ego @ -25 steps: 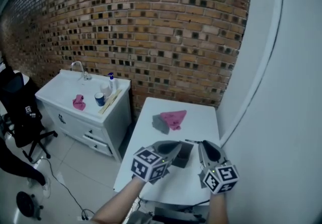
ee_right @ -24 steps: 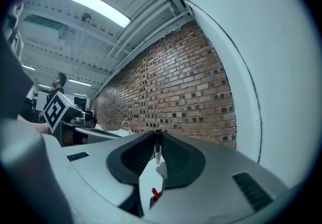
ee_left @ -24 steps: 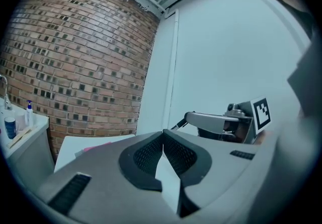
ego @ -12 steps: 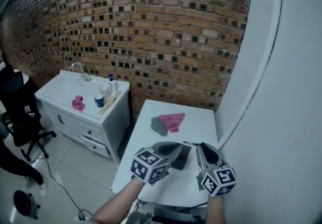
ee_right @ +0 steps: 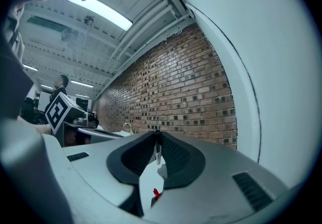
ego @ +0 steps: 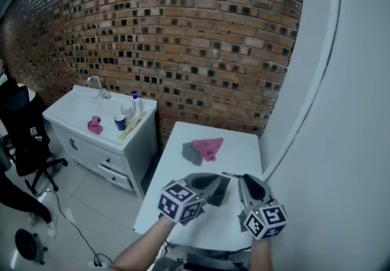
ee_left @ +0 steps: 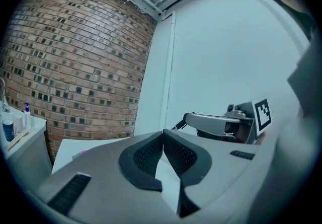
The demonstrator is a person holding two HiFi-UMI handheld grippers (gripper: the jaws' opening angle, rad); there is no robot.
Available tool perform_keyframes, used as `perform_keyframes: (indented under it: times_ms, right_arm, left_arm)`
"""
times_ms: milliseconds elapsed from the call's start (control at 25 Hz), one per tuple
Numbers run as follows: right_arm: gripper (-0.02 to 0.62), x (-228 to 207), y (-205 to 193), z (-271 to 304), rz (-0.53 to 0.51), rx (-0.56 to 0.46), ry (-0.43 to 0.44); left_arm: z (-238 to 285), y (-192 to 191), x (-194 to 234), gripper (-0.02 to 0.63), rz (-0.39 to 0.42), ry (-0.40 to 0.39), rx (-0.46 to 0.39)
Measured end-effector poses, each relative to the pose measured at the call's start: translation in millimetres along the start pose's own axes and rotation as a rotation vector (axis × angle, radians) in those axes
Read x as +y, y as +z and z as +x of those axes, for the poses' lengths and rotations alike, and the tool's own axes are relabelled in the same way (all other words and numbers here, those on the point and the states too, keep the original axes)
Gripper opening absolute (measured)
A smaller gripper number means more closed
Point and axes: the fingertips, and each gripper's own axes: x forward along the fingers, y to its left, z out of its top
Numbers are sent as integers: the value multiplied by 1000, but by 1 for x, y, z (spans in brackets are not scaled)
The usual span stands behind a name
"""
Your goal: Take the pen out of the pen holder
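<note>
A black pen holder (ego: pixel 220 192) stands on the white table (ego: pixel 201 206) near its front edge. My right gripper (ego: pixel 244 178) is just right of the holder and is shut on a thin dark pen (ee_right: pixel 158 150), which stands upright between its pads. In the head view the pen (ego: pixel 230 174) shows as a thin dark line pointing left from the jaw tips, above the holder. My left gripper (ego: pixel 214 179) hovers by the holder's left side. Its jaws (ee_left: pixel 162 136) meet at the tips with nothing between them. The right gripper (ee_left: pixel 217 125) is in front of it.
A pink cloth (ego: pixel 208 147) and a grey cloth (ego: pixel 192 153) lie at the table's far half. A white wall (ego: pixel 341 142) runs close along the right. A sink cabinet (ego: pixel 100 126) with a bottle and cup stands left; a brick wall (ego: pixel 183 32) is behind.
</note>
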Motion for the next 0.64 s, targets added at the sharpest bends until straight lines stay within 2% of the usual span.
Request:
perform_keyframes:
  times_ms: [640]
  right_arm:
    - [52, 9, 5, -4, 1, -10, 23]
  left_arm:
    - [-9, 8, -6, 6, 1, 9, -19]
